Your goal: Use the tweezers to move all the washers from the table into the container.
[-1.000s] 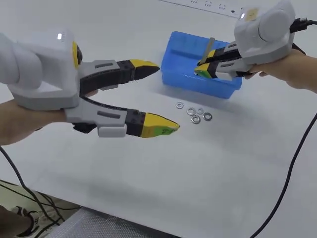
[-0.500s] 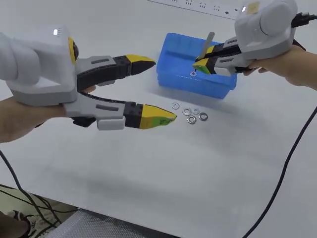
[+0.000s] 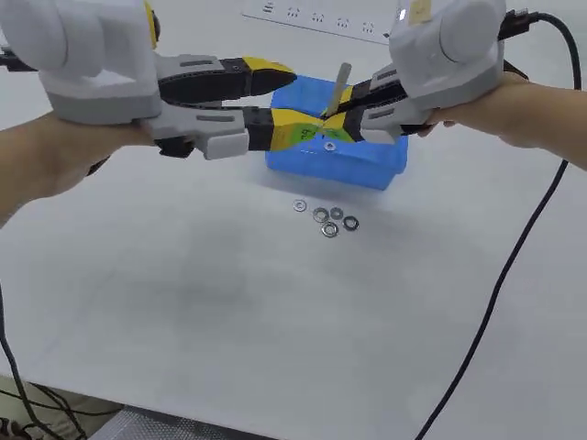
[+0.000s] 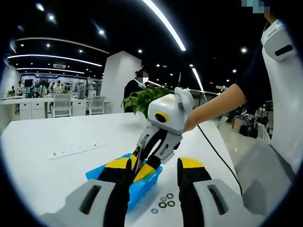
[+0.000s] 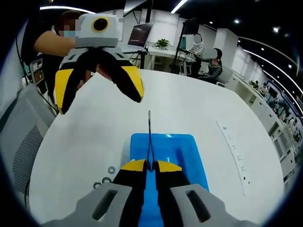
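Note:
My right gripper is shut on the metal tweezers, which point down over the blue container. A small washer shows at the tweezers' lower tips; I cannot tell whether it is pinched. Several loose washers lie on the white table just in front of the container. My left gripper hovers open beside the container's left end, close to the right gripper's tips. The right gripper view shows the tweezers above the container, with washers to the left.
A white power strip lies at the table's far edge. A black cable trails from the right gripper down across the right side of the table. Behind it, the left gripper view shows a person's arm.
My left gripper has risen and come toward the container, now close to the right gripper's tips. The right gripper stays over the container with the tweezers. The head camera has shifted.

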`<action>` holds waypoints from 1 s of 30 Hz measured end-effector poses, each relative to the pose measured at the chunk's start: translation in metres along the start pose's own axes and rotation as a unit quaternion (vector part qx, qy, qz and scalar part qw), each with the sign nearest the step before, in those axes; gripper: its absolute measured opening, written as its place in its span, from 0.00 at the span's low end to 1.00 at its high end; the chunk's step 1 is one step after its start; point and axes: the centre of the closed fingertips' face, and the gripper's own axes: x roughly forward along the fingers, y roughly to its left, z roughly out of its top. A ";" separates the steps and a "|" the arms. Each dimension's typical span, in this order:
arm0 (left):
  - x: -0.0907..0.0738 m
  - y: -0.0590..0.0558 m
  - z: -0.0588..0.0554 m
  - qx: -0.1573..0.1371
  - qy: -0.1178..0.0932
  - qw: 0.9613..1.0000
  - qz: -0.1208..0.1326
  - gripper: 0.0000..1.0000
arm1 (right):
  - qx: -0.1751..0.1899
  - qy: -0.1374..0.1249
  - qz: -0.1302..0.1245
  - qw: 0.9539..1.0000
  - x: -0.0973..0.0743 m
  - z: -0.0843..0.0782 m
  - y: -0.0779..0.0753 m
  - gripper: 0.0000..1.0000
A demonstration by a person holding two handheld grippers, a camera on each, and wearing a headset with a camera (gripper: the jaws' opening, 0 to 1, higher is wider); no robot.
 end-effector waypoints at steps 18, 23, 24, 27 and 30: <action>0.029 -0.003 0.008 0.042 0.021 0.998 -0.045 0.22 | -0.028 -0.002 0.018 0.999 0.000 0.006 0.011 0.09; 0.030 -0.002 0.007 0.044 0.022 0.998 -0.046 0.14 | -0.036 -0.002 0.023 0.999 -0.001 0.006 0.014 0.09; 0.029 -0.003 0.006 0.045 0.025 0.998 -0.047 0.14 | -0.036 -0.003 0.024 0.999 -0.002 0.006 0.014 0.09; 0.030 -0.004 0.003 0.049 0.030 0.997 -0.048 0.10 | -0.040 -0.003 0.027 0.999 -0.001 0.006 0.016 0.09; 0.029 -0.005 0.002 0.053 0.032 0.997 -0.051 0.09 | -0.043 -0.001 0.030 0.999 -0.001 0.007 0.018 0.09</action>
